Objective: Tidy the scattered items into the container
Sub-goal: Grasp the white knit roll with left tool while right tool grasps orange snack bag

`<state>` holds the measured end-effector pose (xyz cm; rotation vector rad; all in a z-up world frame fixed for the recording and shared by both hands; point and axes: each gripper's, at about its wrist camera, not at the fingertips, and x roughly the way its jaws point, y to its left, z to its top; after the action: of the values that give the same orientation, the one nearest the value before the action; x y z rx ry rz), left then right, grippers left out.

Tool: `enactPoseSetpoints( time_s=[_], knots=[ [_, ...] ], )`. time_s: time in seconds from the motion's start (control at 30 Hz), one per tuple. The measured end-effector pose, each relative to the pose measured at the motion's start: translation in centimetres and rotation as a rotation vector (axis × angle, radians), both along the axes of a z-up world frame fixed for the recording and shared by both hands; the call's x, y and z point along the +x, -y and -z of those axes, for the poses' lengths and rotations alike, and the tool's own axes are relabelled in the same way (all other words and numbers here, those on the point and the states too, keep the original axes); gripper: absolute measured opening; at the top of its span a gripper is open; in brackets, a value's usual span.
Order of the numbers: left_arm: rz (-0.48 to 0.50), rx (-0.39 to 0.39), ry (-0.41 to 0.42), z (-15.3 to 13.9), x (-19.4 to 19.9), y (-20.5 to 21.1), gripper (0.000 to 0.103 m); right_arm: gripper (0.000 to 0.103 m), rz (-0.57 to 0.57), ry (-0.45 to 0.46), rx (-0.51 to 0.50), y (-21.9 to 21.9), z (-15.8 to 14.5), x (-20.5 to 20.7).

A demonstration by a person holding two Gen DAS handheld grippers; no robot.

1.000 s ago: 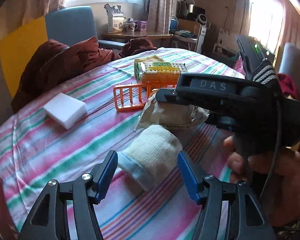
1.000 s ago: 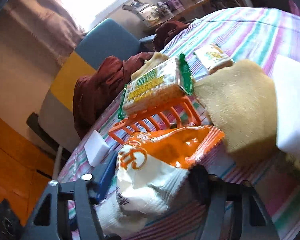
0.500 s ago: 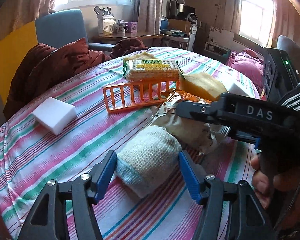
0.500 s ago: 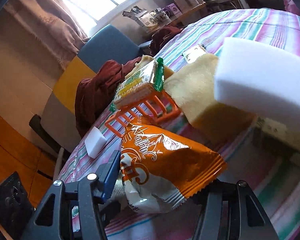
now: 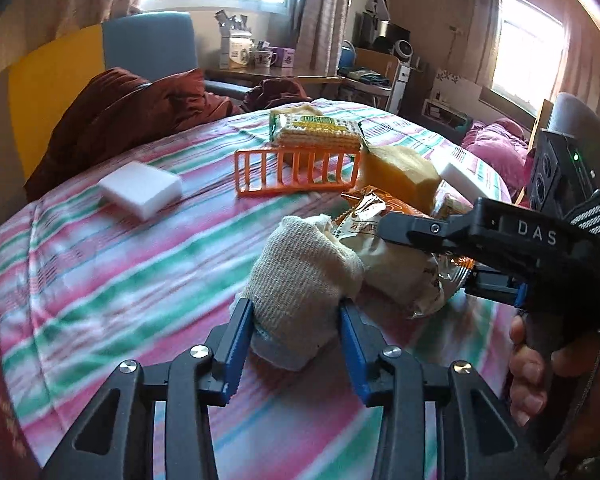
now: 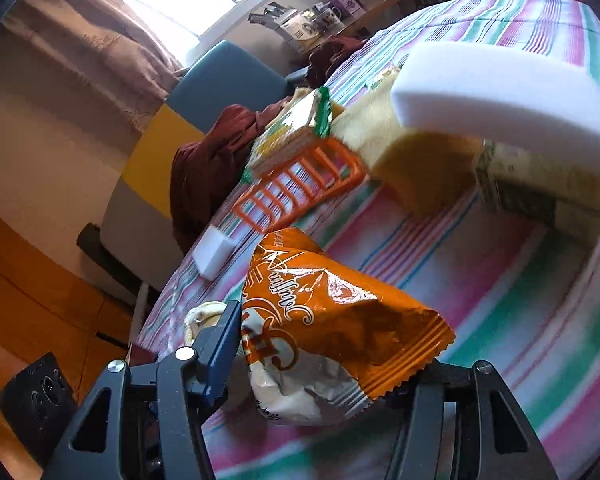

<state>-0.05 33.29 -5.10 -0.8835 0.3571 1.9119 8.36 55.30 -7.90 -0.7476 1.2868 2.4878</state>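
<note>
Saw the left gripper (image 5: 296,344) clamped on the rolled sock (image 5: 300,276), near the tabletop's (image 5: 112,280) front edge; long axis ran away from the camera, cuff end toward the pads. Half a second before, those pads stood clear of it. Right gripper (image 6: 324,364) pinched the orange snack bag (image 6: 332,332), long axis pointing toward the orange basket (image 6: 300,188) mid-table, now lifted higher.

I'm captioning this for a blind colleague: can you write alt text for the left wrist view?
The left gripper has its blue fingers closed on a rolled beige cloth on a striped tablecloth. Beside it, the right gripper clamps an orange snack bag. Behind lie an orange basket with a cracker pack and a white sponge.
</note>
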Motion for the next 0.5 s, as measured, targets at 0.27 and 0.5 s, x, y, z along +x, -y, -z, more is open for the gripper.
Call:
enactPoseSetpoints(
  time_s=[0.27,0.5],
  knots=[
    [-0.162,-0.022,0.066,-1.5,1.9,6.9,0.043,0.058,-0.118,-0.006,-0.027,4.7,-0.2,1.8],
    [-0.214,-0.061,-0.003,-1.1,3.7,8.6,0.045,0.058,-0.191,0.014,-0.002,8.1,0.0,1.8]
  ],
)
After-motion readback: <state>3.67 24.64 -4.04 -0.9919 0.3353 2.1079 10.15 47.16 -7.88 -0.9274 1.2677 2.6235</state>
